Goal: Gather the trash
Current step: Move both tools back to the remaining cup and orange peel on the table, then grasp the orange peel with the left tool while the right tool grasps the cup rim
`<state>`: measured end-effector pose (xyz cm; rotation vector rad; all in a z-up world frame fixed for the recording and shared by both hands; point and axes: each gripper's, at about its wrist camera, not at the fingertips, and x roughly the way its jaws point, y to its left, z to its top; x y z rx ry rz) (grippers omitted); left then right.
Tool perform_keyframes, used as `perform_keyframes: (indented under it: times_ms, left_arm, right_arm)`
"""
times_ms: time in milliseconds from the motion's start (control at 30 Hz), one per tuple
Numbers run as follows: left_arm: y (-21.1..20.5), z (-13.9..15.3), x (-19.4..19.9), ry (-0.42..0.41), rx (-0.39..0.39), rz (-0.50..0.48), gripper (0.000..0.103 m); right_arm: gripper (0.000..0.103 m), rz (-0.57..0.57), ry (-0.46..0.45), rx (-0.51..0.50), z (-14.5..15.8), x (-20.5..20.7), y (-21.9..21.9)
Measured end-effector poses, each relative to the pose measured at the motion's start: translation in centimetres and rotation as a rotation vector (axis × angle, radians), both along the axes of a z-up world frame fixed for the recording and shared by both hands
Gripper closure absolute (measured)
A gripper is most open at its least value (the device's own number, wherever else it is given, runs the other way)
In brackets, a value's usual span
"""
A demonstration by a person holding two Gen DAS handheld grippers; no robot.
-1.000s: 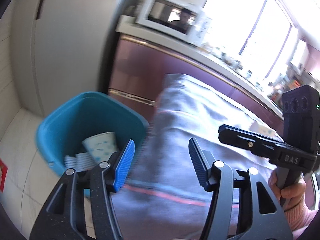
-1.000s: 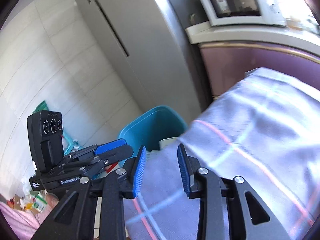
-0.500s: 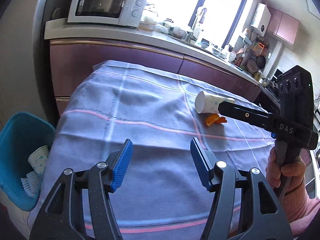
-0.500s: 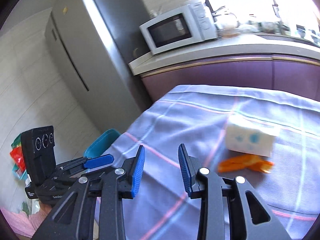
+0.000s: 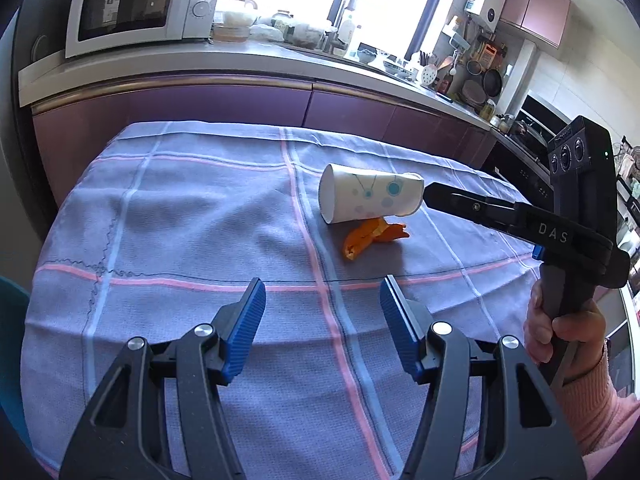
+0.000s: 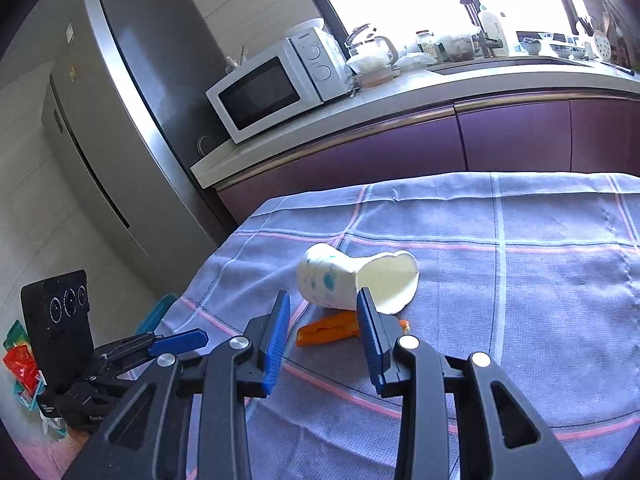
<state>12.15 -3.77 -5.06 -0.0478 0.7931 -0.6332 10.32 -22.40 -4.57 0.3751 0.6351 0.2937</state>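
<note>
A white paper cup [image 5: 370, 199] with blue dots lies on its side on the checked tablecloth [image 5: 180, 220], and an orange peel [image 5: 370, 238] rests against its near side. My left gripper [image 5: 322, 320] hovers open over the cloth, well short of both, with nothing between its fingers. In the right wrist view the dented cup [image 6: 352, 280] and the peel [image 6: 328, 330] lie just beyond my right gripper [image 6: 323, 336], which is open and empty. The right gripper [image 5: 430, 196] reaches in from the right, its tip close to the cup's base.
A teal bin [image 6: 154, 314] stands on the floor off the table's left end, its edge [image 5: 12, 344] showing at the left. Behind the table runs a purple counter [image 5: 240, 96] with a microwave [image 5: 136, 4]. A grey fridge [image 6: 132, 128] stands at the left.
Both grippers swung away from the teal bin and over the table. The cup and peel came into view and now lie closer. Both grippers stayed empty.
</note>
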Motion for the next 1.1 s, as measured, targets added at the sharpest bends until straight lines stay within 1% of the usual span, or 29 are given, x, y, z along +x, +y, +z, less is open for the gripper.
perform_keyframes:
  times_ms: [167, 467, 533, 633, 700, 767, 833, 1000, 1067, 1100]
  left_arm:
    - [-1.9, -0.5, 0.9, 0.015, 0.015, -0.028, 0.045]
    - [-5.1, -1.4, 3.2, 0.052, 0.059, -0.074, 0.046]
    - [-5.9, -1.6, 3.7, 0.062, 0.073, -0.080, 0.047]
    - [-6.8, -1.9, 4.4, 0.077, 0.083, -0.084, 0.052]
    - [-7.4, -2.1, 4.8, 0.085, 0.086, -0.094, 0.059]
    - [-7.8, -2.3, 5.2, 0.092, 0.097, -0.095, 0.063]
    - [-8.2, -2.5, 5.4, 0.104, 0.102, -0.097, 0.064]
    - [-8.6, -3.0, 5.8, 0.111, 0.118, -0.102, 0.074]
    - [-8.7, -3.0, 5.9, 0.114, 0.117, -0.099, 0.074]
    - [-8.6, -3.0, 6.0, 0.116, 0.116, -0.097, 0.077]
  right_arm:
    - [0.070, 0.001, 0.010, 0.002, -0.6, 0.7, -0.5]
    - [0.071, 0.035, 0.004, 0.005, -0.7, 1.8, 0.1]
    - [0.080, 0.041, 0.002, 0.008, -0.7, 2.0, 0.1]
    - [0.090, 0.046, -0.001, 0.011, -0.7, 2.1, 0.1]
    - [0.093, 0.046, -0.002, 0.018, -0.8, 2.1, 0.0]
    - [0.095, 0.048, -0.003, 0.026, -0.9, 2.1, -0.1]
    - [0.098, 0.055, -0.006, 0.049, -0.9, 2.1, -0.3]
    - [0.098, 0.068, 0.002, 0.080, -1.2, 2.2, -0.5]
    - [0.097, 0.071, 0.016, 0.091, -1.5, 2.6, -0.5]
    - [0.097, 0.068, 0.020, 0.089, -1.6, 2.6, -0.5]
